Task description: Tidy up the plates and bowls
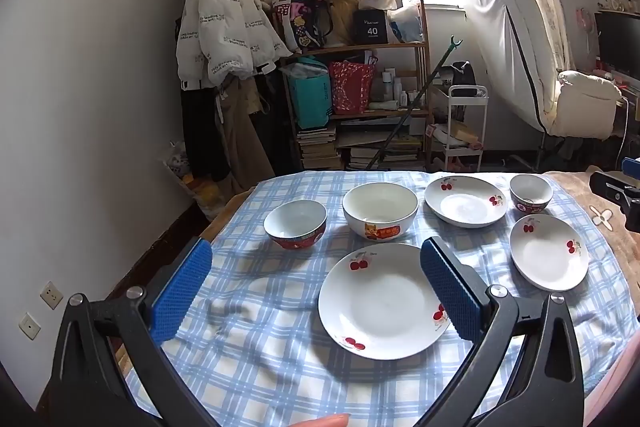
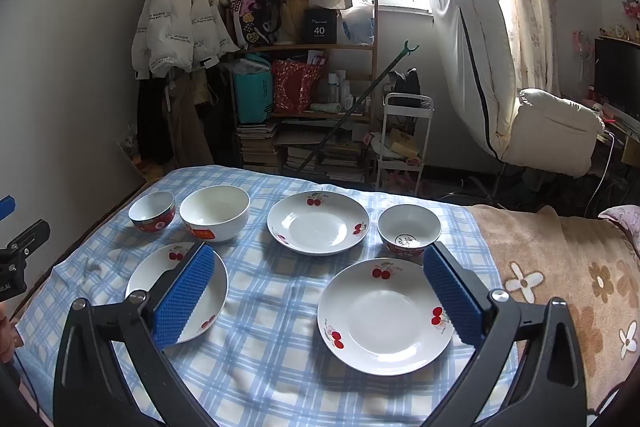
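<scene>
Left wrist view: left gripper (image 1: 316,277) and right gripper (image 2: 318,281) wide, empty; nothing stacked yet. Next, probably: edge-grip near plate (image 1: 380,301).

Six dishes on the cloth (image 2: 260,347). Back row left to right: small bowl (image 2: 152,211), large bowl (image 2: 215,213), plate (image 2: 318,223), small bowl (image 2: 409,231). Front row: one plate (image 2: 218,283) at left, another plate (image 2: 384,317) at right. Shelf (image 2: 304,99) behind.
</scene>
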Available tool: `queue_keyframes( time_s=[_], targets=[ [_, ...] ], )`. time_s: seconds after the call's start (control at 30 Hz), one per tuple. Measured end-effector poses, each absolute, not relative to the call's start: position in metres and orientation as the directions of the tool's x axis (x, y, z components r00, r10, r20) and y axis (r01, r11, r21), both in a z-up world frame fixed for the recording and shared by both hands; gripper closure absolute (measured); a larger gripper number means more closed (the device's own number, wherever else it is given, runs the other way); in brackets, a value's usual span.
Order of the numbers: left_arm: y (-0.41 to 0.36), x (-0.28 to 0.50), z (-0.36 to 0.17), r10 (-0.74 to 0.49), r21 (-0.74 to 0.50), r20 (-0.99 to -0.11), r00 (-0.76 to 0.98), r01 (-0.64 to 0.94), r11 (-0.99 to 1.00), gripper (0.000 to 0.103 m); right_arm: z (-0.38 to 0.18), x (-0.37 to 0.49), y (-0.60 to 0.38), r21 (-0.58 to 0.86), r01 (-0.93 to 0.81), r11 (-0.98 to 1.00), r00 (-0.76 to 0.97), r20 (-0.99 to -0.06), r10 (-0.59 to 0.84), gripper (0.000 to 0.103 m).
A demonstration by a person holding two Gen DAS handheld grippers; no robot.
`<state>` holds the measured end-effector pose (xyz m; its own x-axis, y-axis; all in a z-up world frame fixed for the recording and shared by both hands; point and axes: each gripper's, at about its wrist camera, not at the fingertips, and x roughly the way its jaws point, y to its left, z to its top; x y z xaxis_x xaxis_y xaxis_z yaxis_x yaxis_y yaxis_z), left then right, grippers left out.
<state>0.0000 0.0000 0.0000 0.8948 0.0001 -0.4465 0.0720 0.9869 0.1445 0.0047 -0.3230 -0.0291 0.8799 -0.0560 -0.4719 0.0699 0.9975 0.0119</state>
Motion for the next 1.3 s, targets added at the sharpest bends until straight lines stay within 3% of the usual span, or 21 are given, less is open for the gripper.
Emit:
queue_keyframes(
  time_s=[1.3],
  targets=[
    [0.0028,0.0009,-0.0016,0.008,0.147,-0.449,0.893,0.065,0.987,0.001,-0.0284,0.0051,-0.3238,0.015,0.070,0.997,0.879,-0.474,-0.055,0.000]
  ],
)
